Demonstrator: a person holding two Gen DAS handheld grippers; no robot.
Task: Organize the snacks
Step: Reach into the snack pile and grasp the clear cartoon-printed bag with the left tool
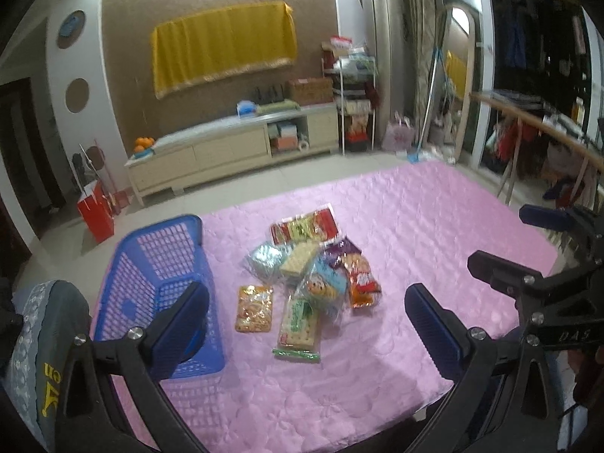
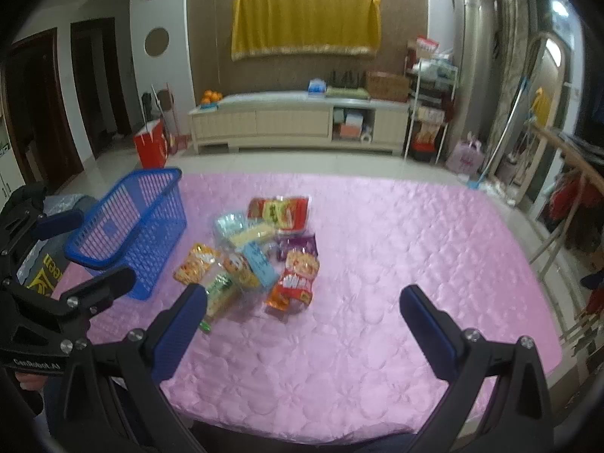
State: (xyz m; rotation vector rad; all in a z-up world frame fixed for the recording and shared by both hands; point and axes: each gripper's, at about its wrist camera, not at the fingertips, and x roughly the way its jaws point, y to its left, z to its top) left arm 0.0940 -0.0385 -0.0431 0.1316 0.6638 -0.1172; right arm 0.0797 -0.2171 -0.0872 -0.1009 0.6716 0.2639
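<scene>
While every packet sits heaped mid-table on the pink quilted cloth (image 1: 434,226), nothing organized yet: blue plastic basket (image 1: 158,283) just left of the snack pile (image 1: 313,275), bare inside, whole pile left to move. Left gripper (image 1: 305,317) and right gripper (image 2: 302,313) both hovering above the near edge, jaws spread wide, clamping nothing, touching nothing, green cracker pack (image 1: 298,321) nearest.

A pink cloth (image 2: 358,264) with a quilted flower pattern is being shown under a blue lattice basket (image 2: 128,222). Orange, green, red and purple wrappers are being seen in the snack pile (image 1: 309,275). Blue pads (image 1: 434,324) are being displayed on black fingers.
</scene>
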